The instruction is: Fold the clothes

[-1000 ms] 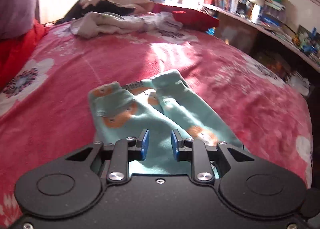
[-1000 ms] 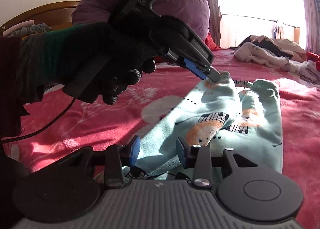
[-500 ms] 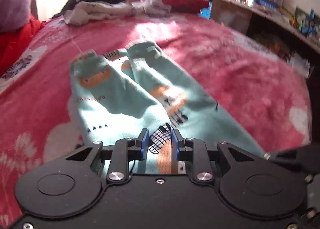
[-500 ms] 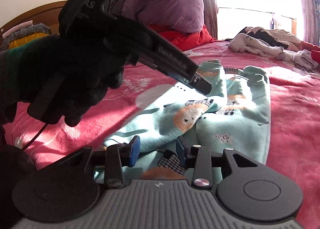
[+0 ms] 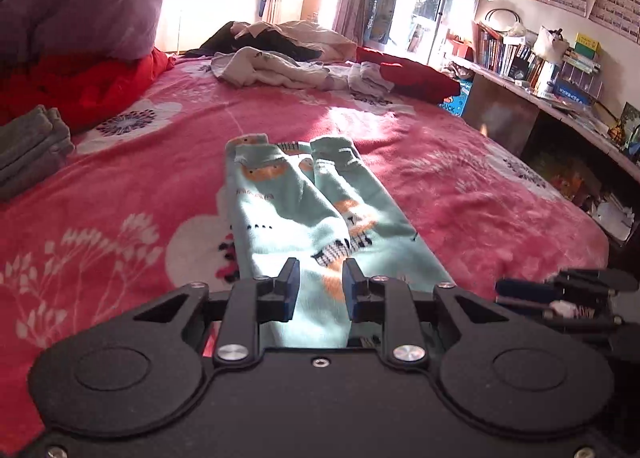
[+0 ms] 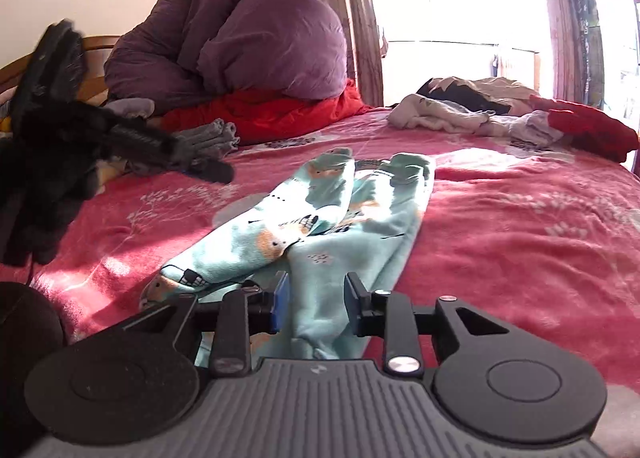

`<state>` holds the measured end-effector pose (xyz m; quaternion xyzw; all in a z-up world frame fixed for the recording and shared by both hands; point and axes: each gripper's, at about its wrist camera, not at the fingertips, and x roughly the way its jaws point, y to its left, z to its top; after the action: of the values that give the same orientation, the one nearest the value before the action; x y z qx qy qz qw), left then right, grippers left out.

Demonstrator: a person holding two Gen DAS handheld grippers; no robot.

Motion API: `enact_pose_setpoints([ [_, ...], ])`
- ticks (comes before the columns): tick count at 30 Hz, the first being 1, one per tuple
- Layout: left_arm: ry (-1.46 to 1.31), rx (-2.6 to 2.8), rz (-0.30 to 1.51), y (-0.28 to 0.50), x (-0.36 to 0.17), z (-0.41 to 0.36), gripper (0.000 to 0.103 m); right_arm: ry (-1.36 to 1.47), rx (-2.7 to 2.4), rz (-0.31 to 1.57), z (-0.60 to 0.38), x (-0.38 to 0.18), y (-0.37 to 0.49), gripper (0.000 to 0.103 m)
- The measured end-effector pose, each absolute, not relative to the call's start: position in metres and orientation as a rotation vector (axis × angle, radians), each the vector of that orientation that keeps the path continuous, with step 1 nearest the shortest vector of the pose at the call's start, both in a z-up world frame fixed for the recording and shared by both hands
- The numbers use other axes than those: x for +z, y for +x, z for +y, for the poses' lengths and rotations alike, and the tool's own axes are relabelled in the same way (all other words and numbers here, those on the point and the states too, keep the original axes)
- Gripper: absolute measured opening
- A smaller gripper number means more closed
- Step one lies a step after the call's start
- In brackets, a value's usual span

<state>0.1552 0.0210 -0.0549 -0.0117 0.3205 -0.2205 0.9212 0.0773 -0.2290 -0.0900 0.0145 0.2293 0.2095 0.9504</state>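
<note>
Pulled back along the pink blanket (image 5: 460,178) since a second ago. Printed trousers (image 5: 304,214) flat mid-blanket. Left gripper (image 5: 319,290) closing, right gripper (image 6: 314,304) closing, trouser cloth between both, pads not pressing.

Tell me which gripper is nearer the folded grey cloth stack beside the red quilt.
Left. The left gripper, jaws closing empty, hangs left of the mint-green trousers, toward the grey stack; the right gripper, closing around fabric, sits at their near end.
</note>
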Motion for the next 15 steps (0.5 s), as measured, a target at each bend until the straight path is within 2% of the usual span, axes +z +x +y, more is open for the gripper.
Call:
enact_pose_setpoints([
  [2,-0.010,-0.455,0.693,0.147,-0.070,0.018,0.015,0.025,0.427,0.444,-0.232,-0.089,0.073,0.023],
  [6,0.066,-0.414,0.792,0.159,-0.123,0.010,0.013,-0.078,0.432,0.510,-0.211,-0.107,0.075,0.023],
  [8,-0.007,-0.414,0.763,0.151,-0.109,0.020,0.013,-0.139,0.419,0.600,-0.200,-0.125,0.078,0.023],
  [12,-0.084,-0.443,0.649,0.123,-0.079,0.032,0.013,-0.060,0.425,0.517,-0.212,-0.105,0.059,0.023],
  [15,-0.046,-0.419,0.714,0.126,-0.103,0.024,0.013,-0.091,0.412,0.517,-0.216,-0.105,0.046,0.023],
])
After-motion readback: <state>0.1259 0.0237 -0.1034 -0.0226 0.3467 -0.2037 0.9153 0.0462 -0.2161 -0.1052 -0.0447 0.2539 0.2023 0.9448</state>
